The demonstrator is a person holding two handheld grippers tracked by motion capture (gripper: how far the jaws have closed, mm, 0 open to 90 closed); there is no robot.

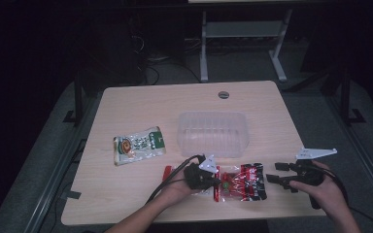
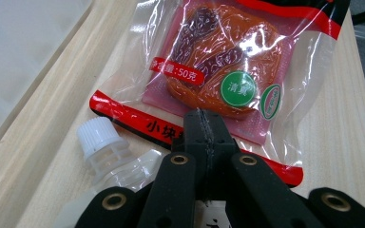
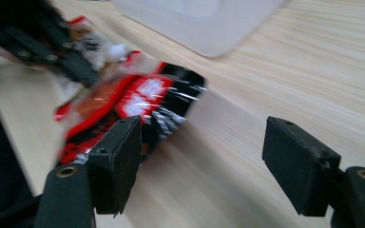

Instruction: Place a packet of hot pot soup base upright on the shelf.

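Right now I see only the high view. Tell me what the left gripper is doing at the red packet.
Observer: The left gripper is shut and seems to pinch the red packet at its printed bottom edge.
Operator: Report anything tucked beside it.
Observer: A clear spout pouch with a white screw cap lies against that edge, next to the jaws.
Operator: Now check the right gripper.
Observer: The right gripper is open. The packet's black end lies by one jaw, and nothing sits between them.
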